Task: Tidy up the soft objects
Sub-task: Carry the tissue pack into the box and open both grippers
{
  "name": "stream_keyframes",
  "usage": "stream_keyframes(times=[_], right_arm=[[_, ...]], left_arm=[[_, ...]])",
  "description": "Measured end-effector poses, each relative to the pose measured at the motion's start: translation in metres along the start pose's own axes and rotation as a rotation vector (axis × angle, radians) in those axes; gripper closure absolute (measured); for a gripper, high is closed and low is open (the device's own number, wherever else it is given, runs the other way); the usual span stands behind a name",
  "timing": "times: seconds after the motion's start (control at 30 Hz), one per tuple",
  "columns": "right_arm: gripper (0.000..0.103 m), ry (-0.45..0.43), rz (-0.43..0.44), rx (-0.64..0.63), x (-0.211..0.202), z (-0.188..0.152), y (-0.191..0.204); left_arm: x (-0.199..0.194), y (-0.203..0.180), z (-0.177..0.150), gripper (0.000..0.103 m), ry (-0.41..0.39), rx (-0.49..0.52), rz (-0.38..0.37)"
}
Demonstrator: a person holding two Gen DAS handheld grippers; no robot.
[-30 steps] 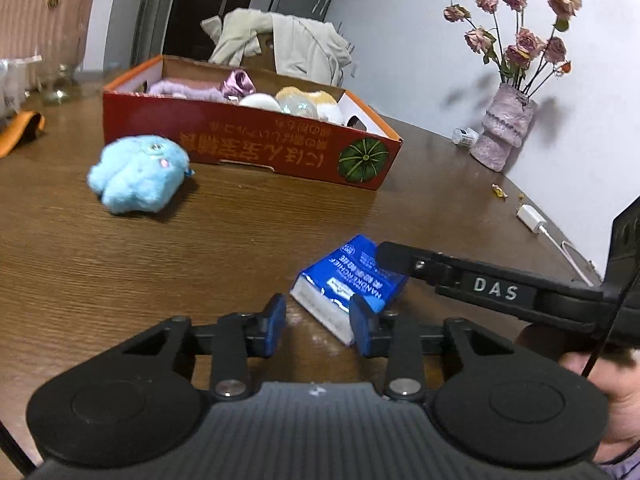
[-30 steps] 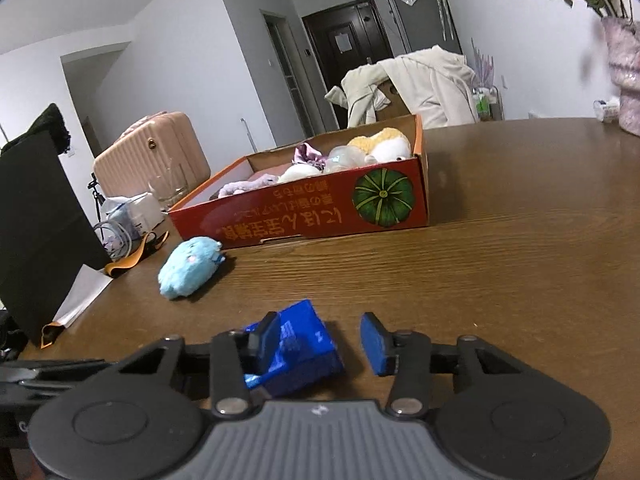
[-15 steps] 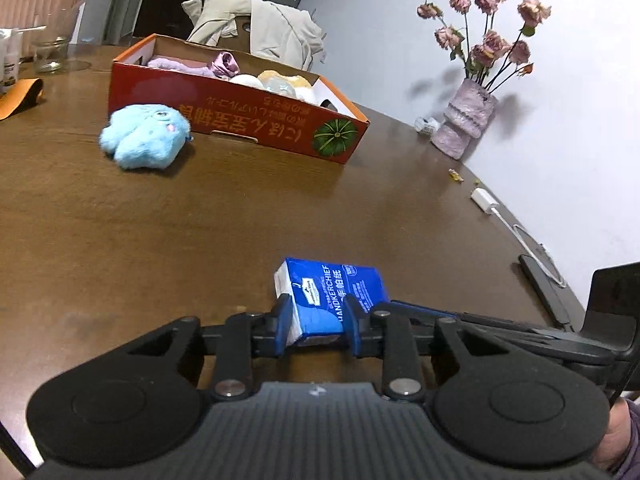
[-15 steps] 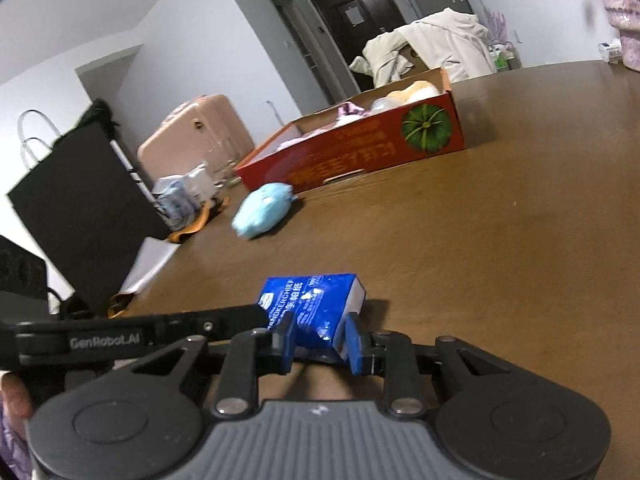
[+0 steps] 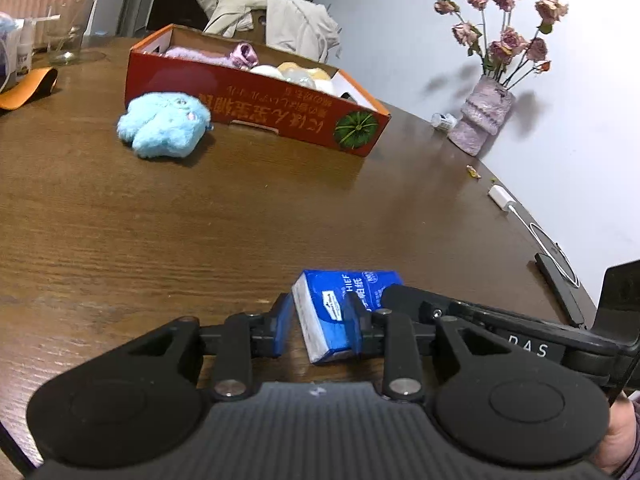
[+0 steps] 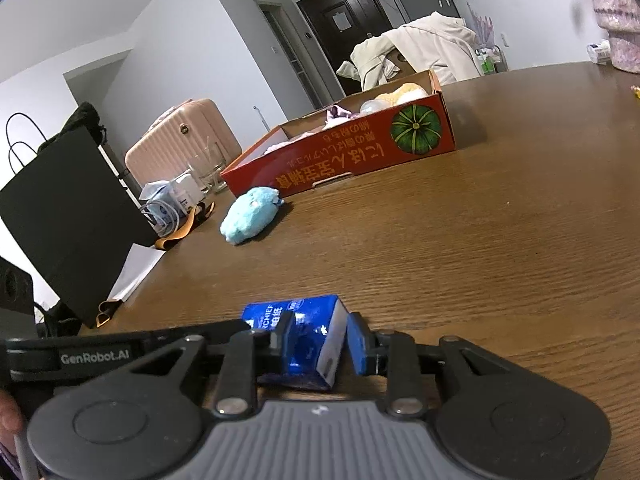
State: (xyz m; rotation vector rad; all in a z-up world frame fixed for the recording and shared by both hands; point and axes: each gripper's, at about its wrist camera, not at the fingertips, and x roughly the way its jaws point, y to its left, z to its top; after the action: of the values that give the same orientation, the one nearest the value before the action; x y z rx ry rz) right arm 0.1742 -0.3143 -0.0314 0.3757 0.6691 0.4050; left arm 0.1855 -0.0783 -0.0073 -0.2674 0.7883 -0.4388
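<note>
**Tissue pack gripped at both ends, not yet moved to box**

A blue plastic-wrapped pocket tissue pack (image 5: pixel 340 308) is found on the brown wood-grain table (image 5: pixel 200 220), near its front edge and well apart from the red cardboard box (image 5: pixel 256 112). The left gripper (image 5: pixel 318 326) is seen clamped on one end of the pack; in its view the right-hand pad presses the printed face, while contact at the other pad is not fully clear. The right gripper (image 6: pixel 316 340) is likewise closed on the opposite end of the pack (image 6: pixel 308 336).

The step in hand is judged to be the grasp. A lift and a carry toward the box are called for next, past the light-blue plush toy (image 5: pixel 164 126) lying just in front of it.

The pack's long axis is laid roughly between the two grippers, its white end face turned toward the left wrist camera, and it appears slightly tilted.
</note>
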Motion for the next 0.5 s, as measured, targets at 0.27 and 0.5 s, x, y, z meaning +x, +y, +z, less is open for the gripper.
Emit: stream_keyframes(times=[0.27,0.5], right_arm=[[0.082,0.016,-0.009,-0.039,0.002,0.002,0.005],[0.087,-0.026,-0.022,-0.058,-0.003,0.022,0.009]], left_arm=[[0.001,-0.009,-0.003,0.085,-0.02,0.056,0.012],[0.003,-0.013,0.012,0.086,-0.029,0.039,0.007]])
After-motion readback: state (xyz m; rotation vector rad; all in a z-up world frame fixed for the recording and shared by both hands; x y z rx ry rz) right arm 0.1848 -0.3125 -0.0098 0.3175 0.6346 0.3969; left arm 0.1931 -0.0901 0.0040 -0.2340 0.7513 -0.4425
